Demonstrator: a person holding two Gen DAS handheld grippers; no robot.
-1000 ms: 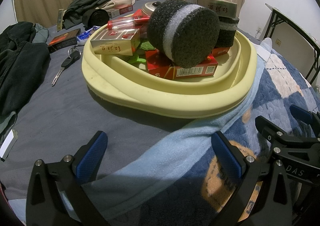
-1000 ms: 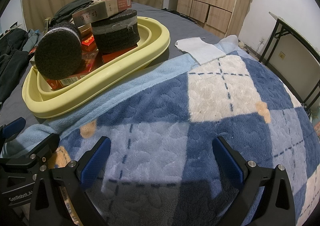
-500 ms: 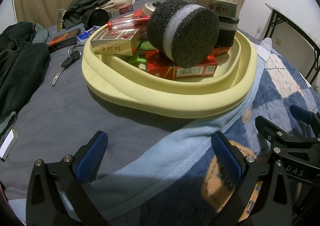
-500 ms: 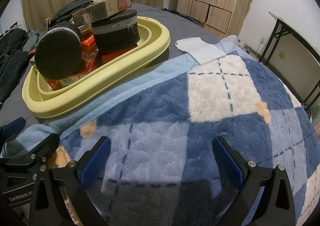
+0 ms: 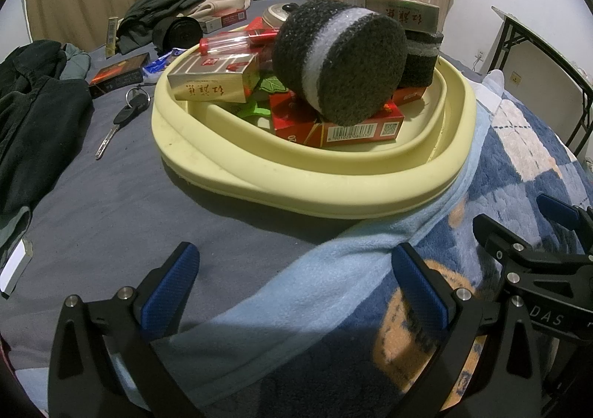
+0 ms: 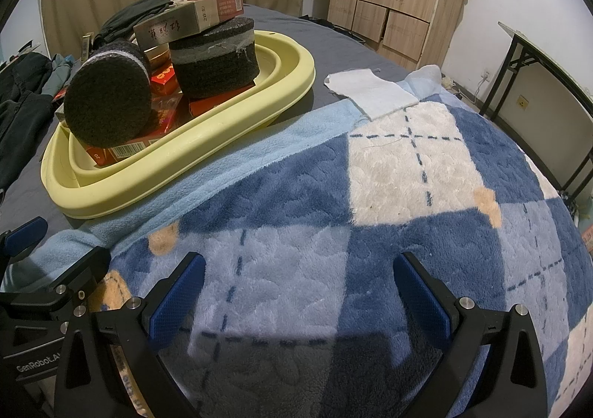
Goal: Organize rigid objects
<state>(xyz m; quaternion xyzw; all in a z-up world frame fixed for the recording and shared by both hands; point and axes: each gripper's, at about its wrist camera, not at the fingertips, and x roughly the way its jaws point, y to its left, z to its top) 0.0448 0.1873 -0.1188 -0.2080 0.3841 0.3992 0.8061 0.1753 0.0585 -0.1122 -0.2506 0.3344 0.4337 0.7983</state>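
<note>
Since the two earlier pairs of views match the present ones, change: none; both tools rest where they were, nothing lifted or set down
Meaning for task: a pause, I judge, with several items not yet gathered
Left gripper point(image 5: 294, 269): jaws spread wide, empty, low over the grey sheet point(image 5: 111, 210) before the basin
Right gripper point(image 6: 298, 279): jaws spread wide, empty, over the checked blanket point(image 6: 407, 195)
Yellow basin point(image 5: 315, 192): on the bed; holds two dark round pads, red and gold cartons, a clear tube
Tilted pad point(image 5: 339, 60): leaning on a red carton point(image 5: 344, 127)
Outside basin: key point(image 5: 118, 121); dark box point(image 5: 118, 75)
Writing: barcode on red carton; "DAS" and "GenRobot.A" on the tools; gold carton point(image 5: 213, 82) characters unread
</note>
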